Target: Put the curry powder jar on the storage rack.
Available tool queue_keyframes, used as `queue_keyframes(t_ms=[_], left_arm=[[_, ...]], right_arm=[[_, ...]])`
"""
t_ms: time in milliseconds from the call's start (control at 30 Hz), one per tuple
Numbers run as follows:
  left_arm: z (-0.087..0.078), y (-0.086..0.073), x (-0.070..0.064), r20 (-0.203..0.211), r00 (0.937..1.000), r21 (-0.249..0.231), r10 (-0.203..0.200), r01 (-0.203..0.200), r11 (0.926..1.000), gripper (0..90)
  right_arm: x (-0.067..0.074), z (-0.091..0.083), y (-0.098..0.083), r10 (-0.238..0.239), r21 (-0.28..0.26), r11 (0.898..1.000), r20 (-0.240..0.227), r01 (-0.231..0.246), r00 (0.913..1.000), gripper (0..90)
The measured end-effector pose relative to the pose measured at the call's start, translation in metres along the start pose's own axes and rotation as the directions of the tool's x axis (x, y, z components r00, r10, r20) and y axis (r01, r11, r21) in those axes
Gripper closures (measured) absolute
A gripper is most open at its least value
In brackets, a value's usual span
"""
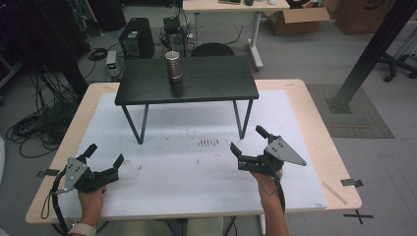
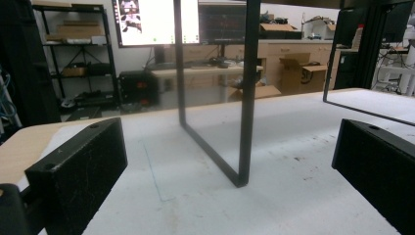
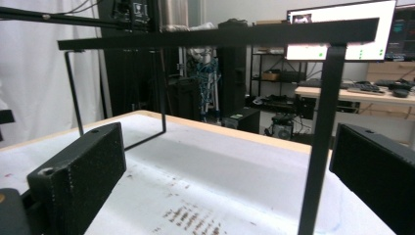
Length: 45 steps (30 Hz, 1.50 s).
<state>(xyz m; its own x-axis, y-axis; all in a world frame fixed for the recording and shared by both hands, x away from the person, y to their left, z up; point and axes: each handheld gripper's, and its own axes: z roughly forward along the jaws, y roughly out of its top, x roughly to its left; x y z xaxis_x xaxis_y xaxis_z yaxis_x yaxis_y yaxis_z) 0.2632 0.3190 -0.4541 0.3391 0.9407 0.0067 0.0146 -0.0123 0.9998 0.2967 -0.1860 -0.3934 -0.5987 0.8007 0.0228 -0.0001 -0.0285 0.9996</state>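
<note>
Both grippers rested low over the white table (image 1: 196, 182), left gripper (image 1: 105, 158) and right gripper (image 1: 247, 140) each with jaws spread wide, holding nothing. A metal cup (image 1: 173, 66) stood upright on the small black stand (image 1: 216, 81), well apart from both.

The metal cup (image 3: 172, 13) is cut off by the top edge in the right gripper view. The stand's top (image 2: 313, 4) lies mostly beyond the left gripper view's upper edge. Monitor (image 2: 156, 22) content is too small to read.
</note>
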Motion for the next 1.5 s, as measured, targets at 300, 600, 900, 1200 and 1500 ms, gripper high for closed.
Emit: queue_keyframes(t_ms=[300, 600, 900, 1200, 1500], left_arm=[[0.000, 0.000, 0.000, -0.001, 1.0000, -0.001, -0.001, 0.001, 1.0000, 0.2], [0.000, 0.000, 0.000, -0.001, 1.0000, -0.001, 0.000, 0.000, 1.0000, 0.2], [0.000, 0.000, 0.000, -0.001, 1.0000, 0.000, 0.000, 0.000, 1.0000, 0.2], [0.000, 0.000, 0.000, -0.001, 1.0000, 0.000, 0.001, -0.001, 1.0000, 0.2], [0.000, 0.000, 0.000, -0.001, 1.0000, 0.001, 0.003, -0.003, 1.0000, 0.2]], right_arm=[[-0.008, -0.007, -0.024, -0.003, 0.024, 1.000, 0.084, 0.001, 0.9964, 0.0], [-0.014, -0.013, -0.045, 0.004, 0.041, 0.999, 0.139, -0.010, 0.9902, 0.0], [-0.013, -0.014, -0.057, 0.007, 0.053, 0.998, 0.159, -0.016, 0.9873, 0.0], [-0.010, -0.016, -0.060, -0.016, 0.028, 1.000, 0.169, 0.011, 0.9855, 0.0], [-0.009, -0.018, -0.061, -0.027, 0.009, 1.000, 0.170, 0.026, 0.9851, 0.0]])
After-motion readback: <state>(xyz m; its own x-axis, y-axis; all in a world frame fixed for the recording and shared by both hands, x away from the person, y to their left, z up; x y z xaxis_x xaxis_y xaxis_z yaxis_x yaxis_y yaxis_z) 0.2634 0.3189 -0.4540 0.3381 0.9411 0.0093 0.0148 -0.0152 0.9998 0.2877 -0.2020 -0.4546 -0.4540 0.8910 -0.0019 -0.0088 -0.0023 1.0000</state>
